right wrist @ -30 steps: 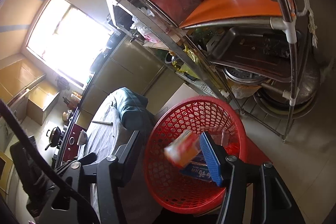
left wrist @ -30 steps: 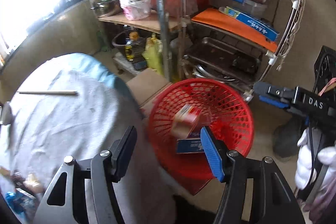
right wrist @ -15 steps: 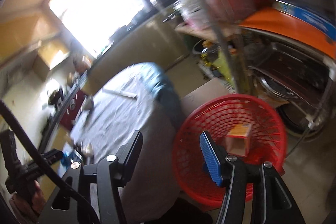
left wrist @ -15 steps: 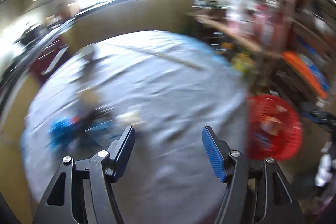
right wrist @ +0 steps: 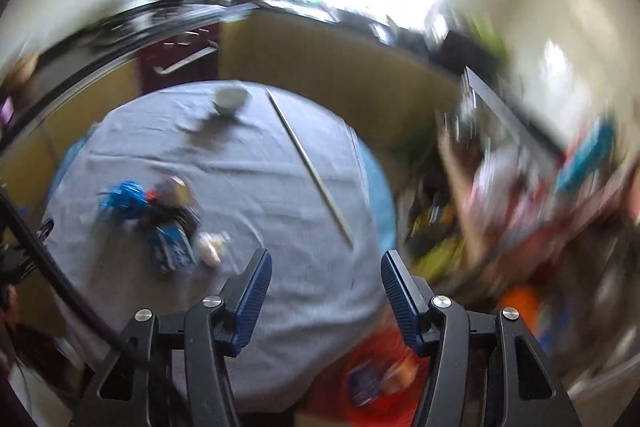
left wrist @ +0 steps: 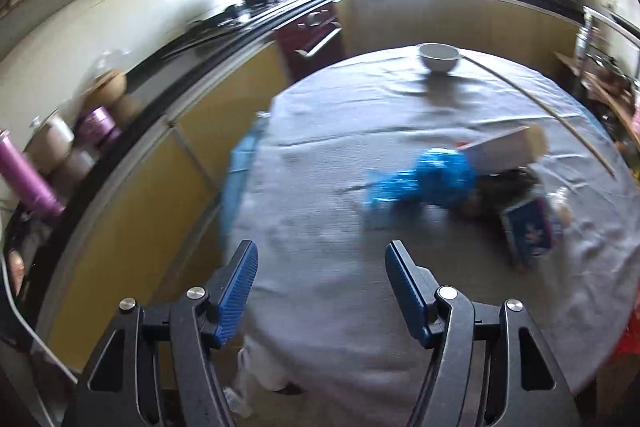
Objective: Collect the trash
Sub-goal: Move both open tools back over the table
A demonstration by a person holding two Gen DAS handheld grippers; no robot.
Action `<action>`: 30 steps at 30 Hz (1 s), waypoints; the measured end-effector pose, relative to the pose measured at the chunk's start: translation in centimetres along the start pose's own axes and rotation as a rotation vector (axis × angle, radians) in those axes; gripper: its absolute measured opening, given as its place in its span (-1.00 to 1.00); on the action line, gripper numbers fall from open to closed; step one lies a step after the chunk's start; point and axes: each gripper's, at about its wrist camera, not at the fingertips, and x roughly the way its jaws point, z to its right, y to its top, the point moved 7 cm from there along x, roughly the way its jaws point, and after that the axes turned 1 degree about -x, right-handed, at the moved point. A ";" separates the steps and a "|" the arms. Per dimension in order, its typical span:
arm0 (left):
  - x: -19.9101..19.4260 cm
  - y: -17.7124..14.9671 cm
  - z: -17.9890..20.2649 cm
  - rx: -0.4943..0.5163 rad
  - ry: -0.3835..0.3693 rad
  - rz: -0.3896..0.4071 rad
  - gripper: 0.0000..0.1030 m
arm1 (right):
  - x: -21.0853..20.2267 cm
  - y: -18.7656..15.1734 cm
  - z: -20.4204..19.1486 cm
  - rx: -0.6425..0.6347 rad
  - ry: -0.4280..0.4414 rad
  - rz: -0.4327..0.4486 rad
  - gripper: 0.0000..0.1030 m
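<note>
Both the left gripper (left wrist: 320, 285) and the right gripper (right wrist: 324, 287) are seen spread, with nothing between the pads. A pile of trash (left wrist: 436, 179) is left on the grey-clothed table (left wrist: 320, 155), while the red basket (right wrist: 360, 379) is glimpsed below its edge
</note>
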 end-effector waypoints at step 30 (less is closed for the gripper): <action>-2.2 2.1 2.1 0.061 -0.003 0.055 0.30 | -16.5 5.5 -13.3 -0.557 -0.061 0.326 0.30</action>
